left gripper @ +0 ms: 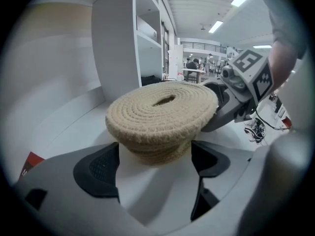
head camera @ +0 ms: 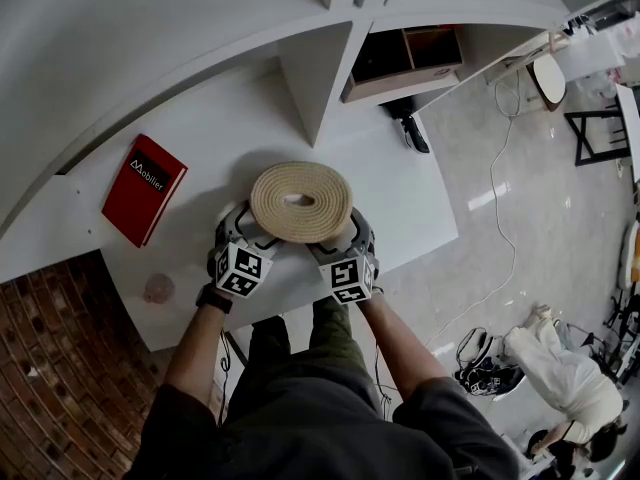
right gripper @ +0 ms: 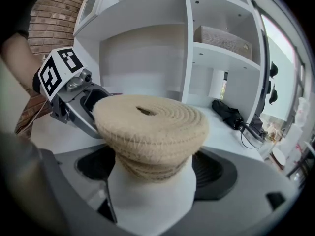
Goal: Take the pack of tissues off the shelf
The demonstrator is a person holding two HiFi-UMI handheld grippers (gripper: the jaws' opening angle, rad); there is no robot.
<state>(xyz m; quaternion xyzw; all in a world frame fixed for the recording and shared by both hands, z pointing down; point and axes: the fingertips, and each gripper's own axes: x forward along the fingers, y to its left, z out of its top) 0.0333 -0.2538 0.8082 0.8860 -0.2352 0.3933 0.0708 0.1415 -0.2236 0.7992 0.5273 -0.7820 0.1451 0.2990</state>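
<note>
- A red hardback book (head camera: 145, 188), flat and rectangular with white lettering on its cover, lies on the smooth white table (head camera: 410, 218) at about 10 o'clock from the tissue holder.
- A small pinkish round thing (head camera: 158, 288), too blurred to name, sits near the table's front edge at about 8 o'clock.
- The left hand-held gripper (left gripper: 155, 160) meets the holder from 7 o'clock. Its jaws are spread wide around the holder's narrower body, under the overhanging lid. A thin strip of white shows beside one black ribbed pad, so it is not squeezing.
- The tissue holder (head camera: 310, 218) is a round container of coiled, coarse beige rope. It has a flat, wide lid with a narrow slot in the middle. It stands on the table in front of the shelf's white upright divider (head camera: 315, 78).
- The right hand-held gripper (right gripper: 153, 168) comes in from 5 o'clock. Its jaws stand wide and pinch the holder's body, with both dark pads against the rope and no gap showing.
- A folded black umbrella (right gripper: 227, 113) lies on the table at about 1 o'clock.
</note>
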